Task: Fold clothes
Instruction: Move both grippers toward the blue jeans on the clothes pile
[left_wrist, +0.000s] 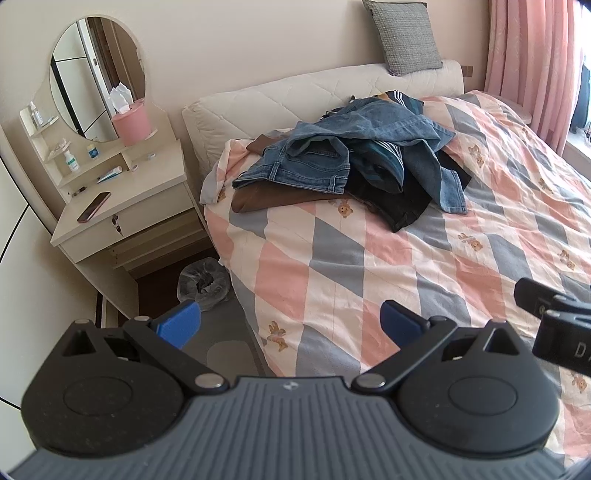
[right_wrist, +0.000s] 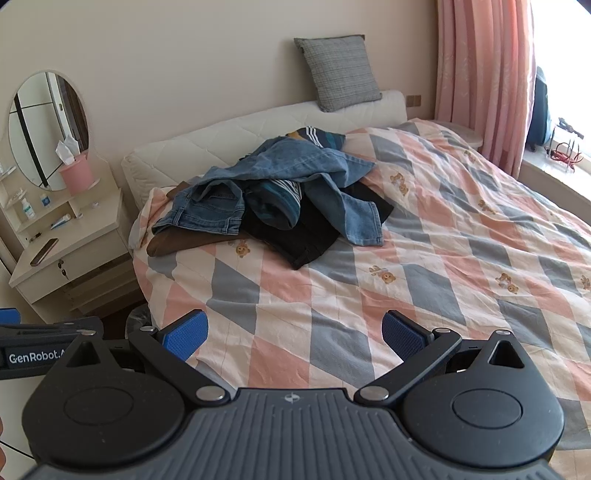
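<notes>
A heap of clothes lies near the head of the bed: blue jeans (left_wrist: 314, 162) (right_wrist: 207, 210), a denim garment (left_wrist: 424, 147) (right_wrist: 332, 173), a striped dark top (left_wrist: 380, 162) (right_wrist: 280, 203), a black piece (left_wrist: 402, 206) (right_wrist: 306, 240) and a brown piece (left_wrist: 266, 199) (right_wrist: 177, 243). My left gripper (left_wrist: 290, 325) is open and empty above the near edge of the bed, well short of the heap. My right gripper (right_wrist: 295, 332) is open and empty, also over the near part of the quilt. The right gripper's body shows at the right edge of the left wrist view (left_wrist: 554, 317).
The bed has a pink, grey and white checked quilt (left_wrist: 406, 266) (right_wrist: 443, 258) and a padded headboard (left_wrist: 295, 99). A grey cushion (right_wrist: 336, 70) leans on the wall. A dressing table (left_wrist: 122, 206) with mirror, phone and bottles stands left. A lined bin (left_wrist: 203, 282) sits beside it. Pink curtains (right_wrist: 484, 74) hang right.
</notes>
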